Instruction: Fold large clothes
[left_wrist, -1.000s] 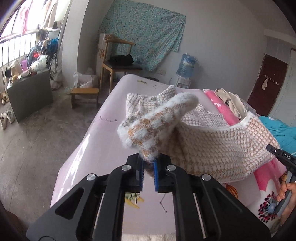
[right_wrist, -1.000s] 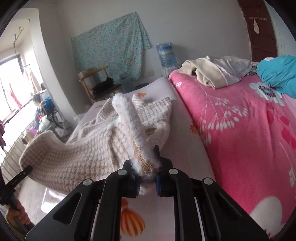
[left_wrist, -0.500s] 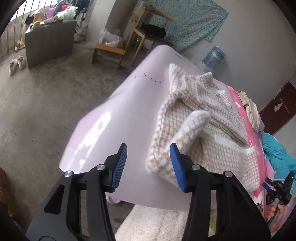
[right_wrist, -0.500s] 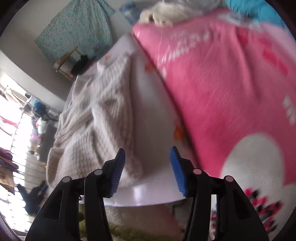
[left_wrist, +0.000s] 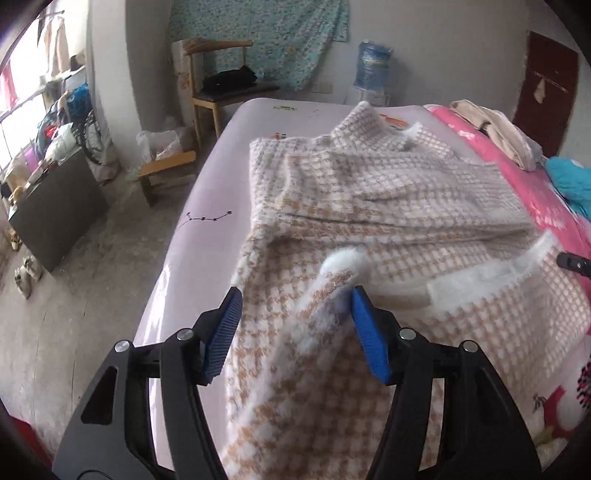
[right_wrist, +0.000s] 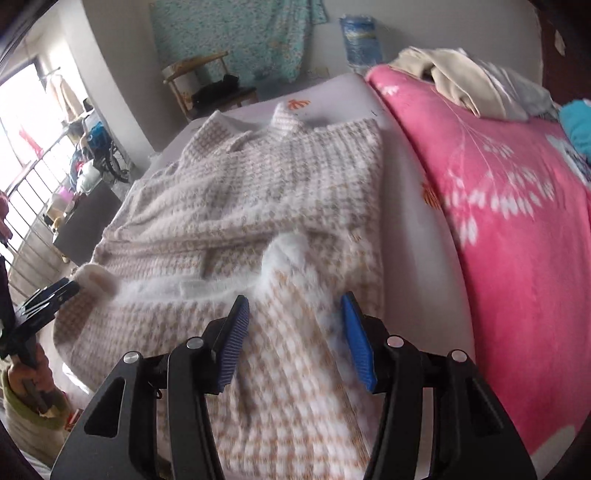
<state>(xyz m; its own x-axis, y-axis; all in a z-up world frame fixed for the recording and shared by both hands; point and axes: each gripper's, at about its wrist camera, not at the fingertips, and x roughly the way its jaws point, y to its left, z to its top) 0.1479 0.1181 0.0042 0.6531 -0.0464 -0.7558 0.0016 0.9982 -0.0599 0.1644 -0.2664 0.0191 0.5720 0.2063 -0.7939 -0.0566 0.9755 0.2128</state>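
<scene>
A beige and white houndstooth knit sweater (left_wrist: 388, 206) lies on the pale bed, its lower part doubled back over the body; it also shows in the right wrist view (right_wrist: 266, 199). My left gripper (left_wrist: 295, 328) is open, its blue pads either side of a raised fold of the hem that touches the right pad (left_wrist: 367, 341). My right gripper (right_wrist: 295, 336) is open around the other hem corner (right_wrist: 291, 258). In the right wrist view the left gripper (right_wrist: 44, 295) shows at the far left, by the sweater's edge.
A pink floral blanket (right_wrist: 509, 206) covers the bed's right side, with crumpled beige clothes (right_wrist: 461, 81) and a teal cloth (left_wrist: 570, 181) on it. A wooden chair (left_wrist: 221, 88), a low stool (left_wrist: 166, 170), a water bottle (left_wrist: 371, 68) and a dark box (left_wrist: 51, 210) stand beyond.
Both grippers held the sweater's hem corners a second ago, opened half a second ago, and now stand open over the hem, closer to the sweater.
</scene>
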